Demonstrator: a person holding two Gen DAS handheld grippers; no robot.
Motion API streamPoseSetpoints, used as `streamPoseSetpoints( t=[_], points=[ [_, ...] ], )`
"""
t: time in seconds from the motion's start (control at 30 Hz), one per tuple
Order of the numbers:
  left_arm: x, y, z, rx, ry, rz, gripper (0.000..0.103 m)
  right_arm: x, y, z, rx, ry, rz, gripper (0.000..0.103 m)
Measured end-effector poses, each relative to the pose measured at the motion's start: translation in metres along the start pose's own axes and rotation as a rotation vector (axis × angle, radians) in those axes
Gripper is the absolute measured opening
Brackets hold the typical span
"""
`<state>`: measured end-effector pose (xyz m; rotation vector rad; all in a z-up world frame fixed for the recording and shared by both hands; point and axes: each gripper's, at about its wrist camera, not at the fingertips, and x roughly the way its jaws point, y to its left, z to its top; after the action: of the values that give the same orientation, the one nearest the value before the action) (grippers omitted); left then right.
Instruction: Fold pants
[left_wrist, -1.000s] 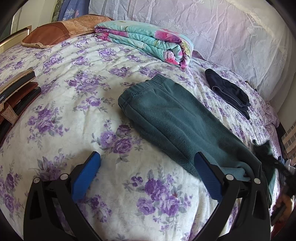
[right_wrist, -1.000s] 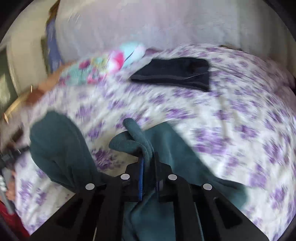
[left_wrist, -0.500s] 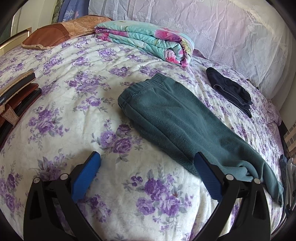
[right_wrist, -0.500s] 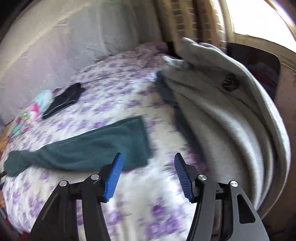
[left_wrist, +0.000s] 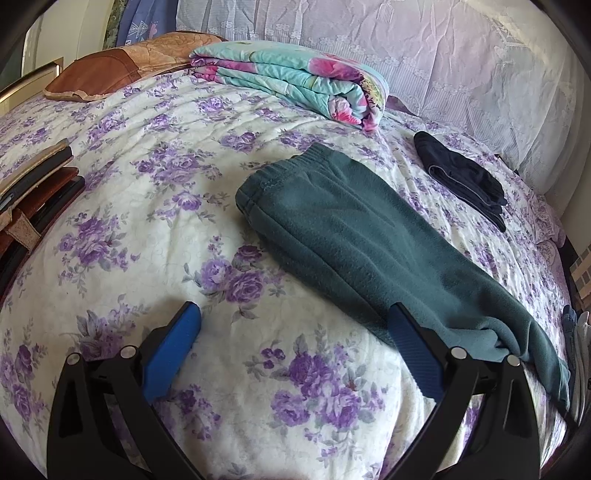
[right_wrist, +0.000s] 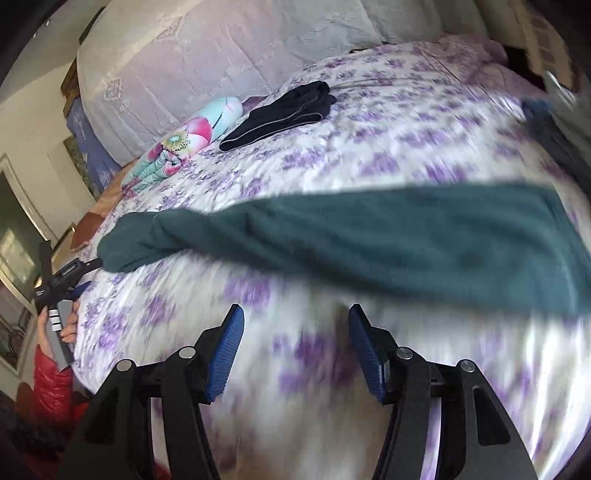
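Teal fleece pants (left_wrist: 354, 243) lie folded lengthwise on the floral bedspread (left_wrist: 155, 192), waistband toward the far left, leg cuffs at the near right edge. My left gripper (left_wrist: 295, 343) is open and empty, hovering over the bed just before the pants' lower leg. In the right wrist view the pants (right_wrist: 369, 240) stretch across the bed, blurred. My right gripper (right_wrist: 295, 347) is open and empty, a little short of the pants' near edge.
A folded floral quilt (left_wrist: 291, 81) and a brown pillow (left_wrist: 110, 70) lie at the bed's head. Folded dark pants (left_wrist: 461, 181) lie at the far right. Books or cases (left_wrist: 33, 192) are stacked at the left edge. The other hand-held gripper (right_wrist: 59, 284) shows at left.
My right gripper let go of the pants' cuff, opened, swung away to the right and has swung back toward the pants. The leg now lies flat. My left gripper stayed put.
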<state>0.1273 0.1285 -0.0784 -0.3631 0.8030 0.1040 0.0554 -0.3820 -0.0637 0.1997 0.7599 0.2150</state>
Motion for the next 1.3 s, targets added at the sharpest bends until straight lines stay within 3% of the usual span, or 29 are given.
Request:
streamPoseSetpoints(
  t=[0.1,0.17,0.23,0.3,0.37,0.5,0.6,0.7,0.87,0.9,0.93,0.97,1.07,1.1,1.17,1.2,1.23,1.3],
  points=[
    [0.001,-0.002,0.0,0.009,0.003,0.01,0.098,0.024,-0.023,0.075,0.004,-0.097,-0.116,0.06],
    [0.0,-0.001,0.0,0.007,0.002,0.007,0.098,0.046,-0.046,0.118,0.058,-0.088,-0.202,0.061],
    [-0.001,0.0,0.0,0.002,0.0,-0.002,0.098,0.05,-0.059,0.133,0.107,-0.093,-0.231,0.061],
    [-0.002,0.001,-0.001,-0.002,-0.004,-0.009,0.098,0.03,-0.063,0.123,0.125,-0.134,-0.177,0.063],
    [-0.002,0.002,-0.001,-0.01,-0.006,-0.016,0.098,0.003,-0.067,0.094,0.114,-0.153,-0.17,0.071],
    [-0.001,0.001,0.0,-0.006,-0.002,-0.008,0.099,-0.043,-0.087,0.027,0.158,-0.108,-0.177,0.072],
    [0.001,0.001,0.001,-0.006,0.004,-0.007,0.099,-0.055,-0.117,-0.013,0.281,-0.066,-0.14,0.072],
    [0.003,-0.002,0.002,0.006,0.016,0.012,0.099,-0.047,-0.137,-0.027,0.349,-0.045,-0.112,0.072],
    [0.004,-0.004,0.002,0.017,0.022,0.02,0.099,-0.025,-0.159,-0.009,0.423,-0.106,-0.083,0.072],
    [0.004,-0.003,0.002,0.013,0.021,0.016,0.099,-0.017,-0.163,-0.003,0.435,-0.105,-0.085,0.06],
    [0.004,-0.002,0.002,0.01,0.021,0.013,0.099,-0.012,-0.163,0.002,0.442,-0.103,-0.086,0.027],
    [0.004,-0.002,0.002,0.01,0.021,0.014,0.099,-0.006,-0.162,0.008,0.451,-0.095,-0.058,0.017],
    [0.006,-0.005,0.003,0.024,0.032,0.031,0.099,-0.012,-0.139,0.044,0.359,-0.168,-0.065,0.015],
    [0.007,-0.006,0.004,0.029,0.039,0.038,0.099,-0.015,-0.135,0.061,0.323,-0.197,-0.097,0.018],
    [0.009,-0.008,0.006,0.039,0.056,0.045,0.099,-0.011,-0.145,0.086,0.341,-0.189,-0.247,0.08],
    [0.01,-0.009,0.008,0.04,0.063,0.043,0.099,-0.004,-0.152,0.097,0.361,-0.132,-0.377,0.098],
    [0.011,-0.008,0.009,0.037,0.07,0.04,0.099,-0.003,-0.153,0.099,0.358,-0.119,-0.418,0.097],
    [0.012,-0.006,0.013,0.014,0.08,0.023,0.099,-0.011,-0.142,0.088,0.297,-0.158,-0.321,0.097]
  ],
)
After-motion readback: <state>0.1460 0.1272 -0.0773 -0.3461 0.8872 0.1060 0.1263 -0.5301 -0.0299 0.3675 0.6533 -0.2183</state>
